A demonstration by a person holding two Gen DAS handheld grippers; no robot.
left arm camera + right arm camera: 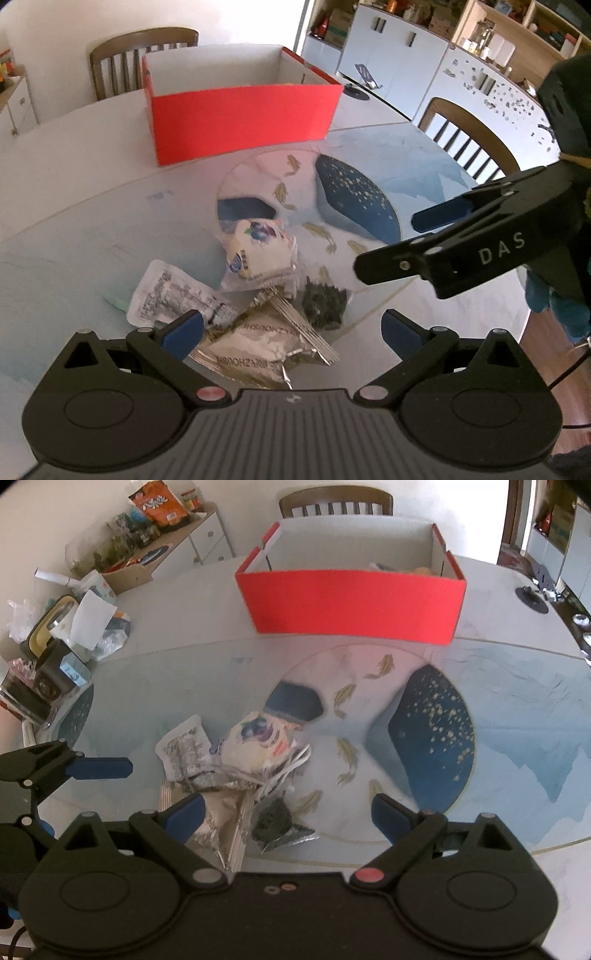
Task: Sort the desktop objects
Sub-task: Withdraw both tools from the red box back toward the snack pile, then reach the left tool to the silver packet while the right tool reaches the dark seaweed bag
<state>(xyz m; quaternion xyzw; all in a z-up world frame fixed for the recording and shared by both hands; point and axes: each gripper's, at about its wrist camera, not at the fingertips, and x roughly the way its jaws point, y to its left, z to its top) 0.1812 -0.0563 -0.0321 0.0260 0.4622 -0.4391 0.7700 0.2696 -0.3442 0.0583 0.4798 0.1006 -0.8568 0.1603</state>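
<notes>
A pile of snack wrappers lies on the round table's fish-print centre. It holds a white pouch with a blueberry picture (258,247) (258,742), a white packet with printed text (170,291) (184,749), a silver foil packet (258,350) (221,823) and a small dark green packet (325,302) (277,819). My left gripper (291,328) is open low over the foil packet. My right gripper (288,808) (399,240) is open just right of the pile, holding nothing. The red box (240,118) (351,605) stands open-topped behind the pile.
Wooden chairs (140,55) (465,136) stand around the table. Jars, bags and paper crowd the table's left side (66,635). A black round stand (532,598) sits at the far right. The table edge (517,332) drops to a wooden floor.
</notes>
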